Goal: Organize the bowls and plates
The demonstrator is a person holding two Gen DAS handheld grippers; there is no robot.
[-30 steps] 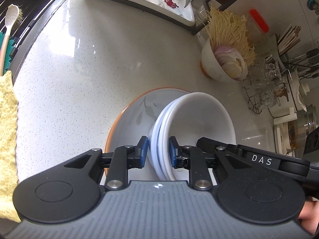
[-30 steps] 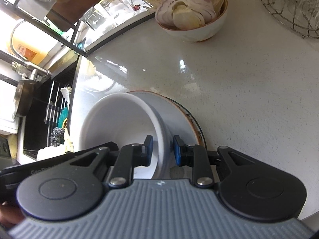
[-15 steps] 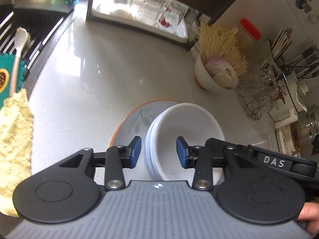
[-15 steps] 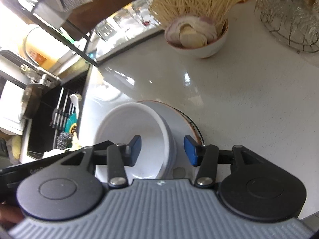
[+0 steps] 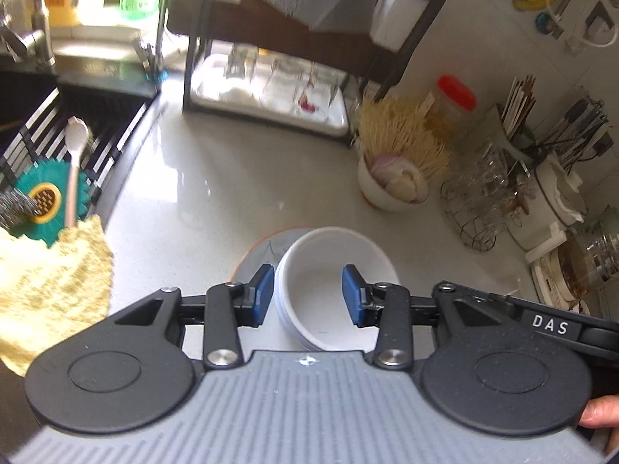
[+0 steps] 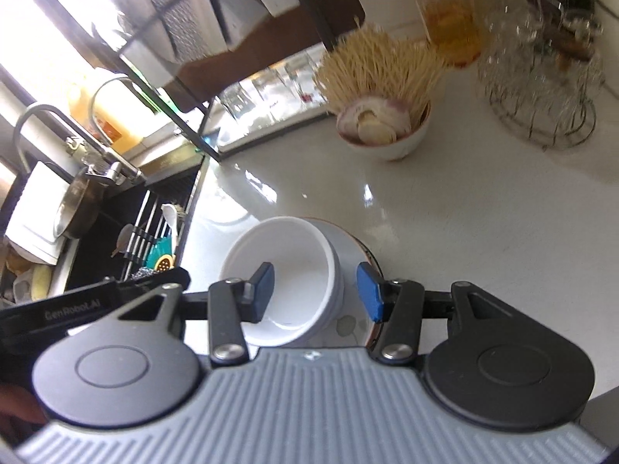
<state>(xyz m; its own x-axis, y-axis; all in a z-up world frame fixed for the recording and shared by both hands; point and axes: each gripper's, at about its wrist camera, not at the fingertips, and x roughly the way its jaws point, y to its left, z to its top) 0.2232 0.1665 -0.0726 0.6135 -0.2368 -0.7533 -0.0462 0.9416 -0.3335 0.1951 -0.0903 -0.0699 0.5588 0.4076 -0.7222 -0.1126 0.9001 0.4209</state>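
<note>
both grippers let go of bowls: left gripper (image 5: 307, 295) and right gripper (image 6: 315, 292) jaws spread apart since a second ago, nothing between pads, both lifted clear. stacked bowls (image 5: 334, 290) sit below fingertips on plate (image 6: 350, 249) (orange rim). stacking step looks finished.

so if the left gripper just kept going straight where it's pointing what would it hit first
Most likely the stack of white bowls on the orange-rimmed plate. The left gripper has its jaws open, framing the top bowl with nothing held. How far above the bowls it hangs is hard to judge.
</note>
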